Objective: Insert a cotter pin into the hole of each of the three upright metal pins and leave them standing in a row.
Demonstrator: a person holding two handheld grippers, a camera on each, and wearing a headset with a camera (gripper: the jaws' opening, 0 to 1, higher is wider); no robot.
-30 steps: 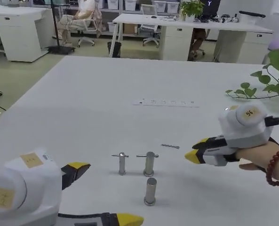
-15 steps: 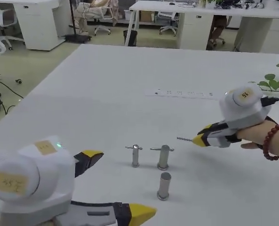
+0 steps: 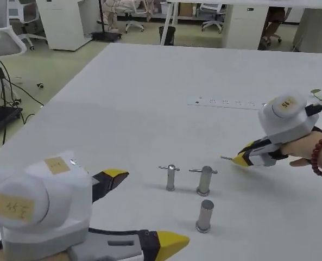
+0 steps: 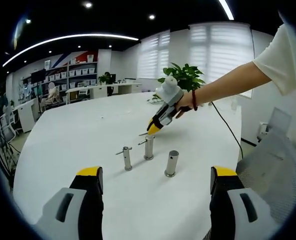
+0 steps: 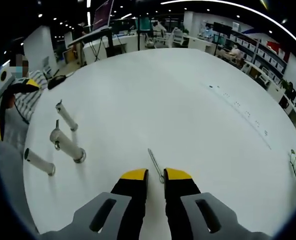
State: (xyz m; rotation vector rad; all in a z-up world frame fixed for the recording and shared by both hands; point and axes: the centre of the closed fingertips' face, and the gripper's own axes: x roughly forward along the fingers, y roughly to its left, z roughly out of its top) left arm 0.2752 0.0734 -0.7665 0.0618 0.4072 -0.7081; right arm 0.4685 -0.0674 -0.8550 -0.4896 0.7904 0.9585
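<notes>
Cotter pin (image 5: 155,161), earlier loose, seems pinched by right gripper (image 5: 156,175); left gripper (image 4: 156,172) gapes wide.

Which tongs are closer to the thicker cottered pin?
Right. The right tongs, shut on a cotter pin, sit just right of the thicker pin; left tongs, open, are farther off on its near-left.

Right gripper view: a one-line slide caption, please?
Right gripper shut on a cotter pin; three metal pins stand on the white table at view left.
</notes>
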